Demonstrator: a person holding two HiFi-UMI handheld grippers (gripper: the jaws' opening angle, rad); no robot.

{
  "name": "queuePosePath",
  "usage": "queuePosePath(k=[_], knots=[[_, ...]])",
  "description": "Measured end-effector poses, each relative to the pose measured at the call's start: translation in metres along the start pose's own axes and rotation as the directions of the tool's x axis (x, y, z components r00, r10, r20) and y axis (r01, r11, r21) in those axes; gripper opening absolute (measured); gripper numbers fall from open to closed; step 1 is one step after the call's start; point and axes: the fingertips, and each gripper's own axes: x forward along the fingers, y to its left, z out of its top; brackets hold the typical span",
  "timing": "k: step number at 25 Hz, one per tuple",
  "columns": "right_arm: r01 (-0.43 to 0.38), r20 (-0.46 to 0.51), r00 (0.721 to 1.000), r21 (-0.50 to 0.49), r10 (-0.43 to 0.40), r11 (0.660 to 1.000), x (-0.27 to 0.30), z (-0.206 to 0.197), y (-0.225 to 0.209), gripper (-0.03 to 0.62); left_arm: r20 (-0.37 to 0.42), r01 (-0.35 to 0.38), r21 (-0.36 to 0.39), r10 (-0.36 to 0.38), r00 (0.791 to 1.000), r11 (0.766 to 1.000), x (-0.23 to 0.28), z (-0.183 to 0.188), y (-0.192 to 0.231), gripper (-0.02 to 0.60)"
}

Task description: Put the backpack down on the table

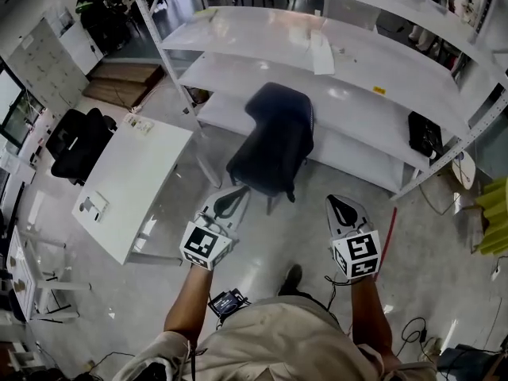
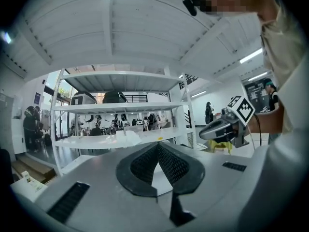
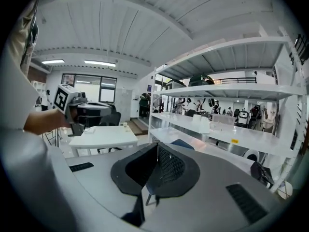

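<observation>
A dark blue bulk (image 1: 272, 140) stands on thin legs in front of the white shelving (image 1: 341, 62); I cannot tell whether it is a chair alone or a backpack resting on one. A black bag (image 1: 425, 133) lies on the low shelf at the right. The white table (image 1: 131, 177) stands to the left. My left gripper (image 1: 238, 195) and right gripper (image 1: 337, 205) are held side by side short of the blue bulk, both shut and empty. The left gripper (image 2: 157, 146) points at the shelves. The right gripper (image 3: 157, 146) points at the blue shape (image 3: 183, 143).
A black office chair (image 1: 79, 143) sits behind the table. Small items (image 1: 94, 206) lie on the table's near end. Wooden steps (image 1: 123, 82) are at the far left, a yellow object (image 1: 494, 213) at the right. Cables (image 1: 413, 332) trail over the grey floor.
</observation>
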Motion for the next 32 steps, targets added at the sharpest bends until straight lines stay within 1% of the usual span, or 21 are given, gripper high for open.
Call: queuePosePath(k=[4, 8, 13, 17, 19, 23, 26, 32], knots=[[-0.04, 0.007, 0.999, -0.003, 0.04, 0.999, 0.041, 0.002, -0.042, 0.026, -0.012, -0.015, 0.01, 0.015, 1.0, 1.0, 0.053, 0.002, 0.014, 0.015], [-0.076, 0.01, 0.997, -0.012, 0.076, 0.997, 0.073, 0.003, -0.073, 0.026, -0.021, -0.034, 0.007, 0.034, 0.999, 0.999, 0.097, 0.0, 0.028, 0.015], [-0.092, 0.004, 0.996, -0.003, 0.092, 0.996, 0.102, 0.003, -0.102, 0.026, -0.032, -0.027, 0.006, 0.027, 0.999, 1.0, 0.141, -0.002, 0.04, 0.015], [-0.09, -0.009, 0.996, -0.001, 0.09, 0.996, 0.125, 0.004, -0.12, 0.026, -0.03, -0.024, -0.005, 0.024, 0.999, 1.0, 0.169, -0.004, 0.057, 0.015], [-0.081, -0.014, 0.997, 0.002, 0.081, 0.997, 0.138, 0.004, -0.126, 0.026, -0.033, -0.014, -0.01, 0.014, 0.999, 1.0, 0.181, -0.009, 0.069, 0.015], [-0.038, -0.025, 0.999, 0.016, 0.039, 0.999, 0.168, 0.003, -0.14, 0.026, -0.031, 0.03, -0.02, -0.031, 0.999, 0.999, 0.209, -0.02, 0.094, 0.015], [-0.002, -0.026, 1.0, 0.027, 0.002, 1.0, 0.193, 0.007, -0.152, 0.026, -0.033, 0.064, -0.018, -0.065, 0.997, 0.998, 0.235, -0.026, 0.124, 0.015], [0.08, -0.044, 0.996, 0.054, -0.078, 0.995, 0.254, 0.014, -0.171, 0.026, -0.033, 0.14, -0.037, -0.142, 0.989, 0.989, 0.286, -0.038, 0.184, 0.015]])
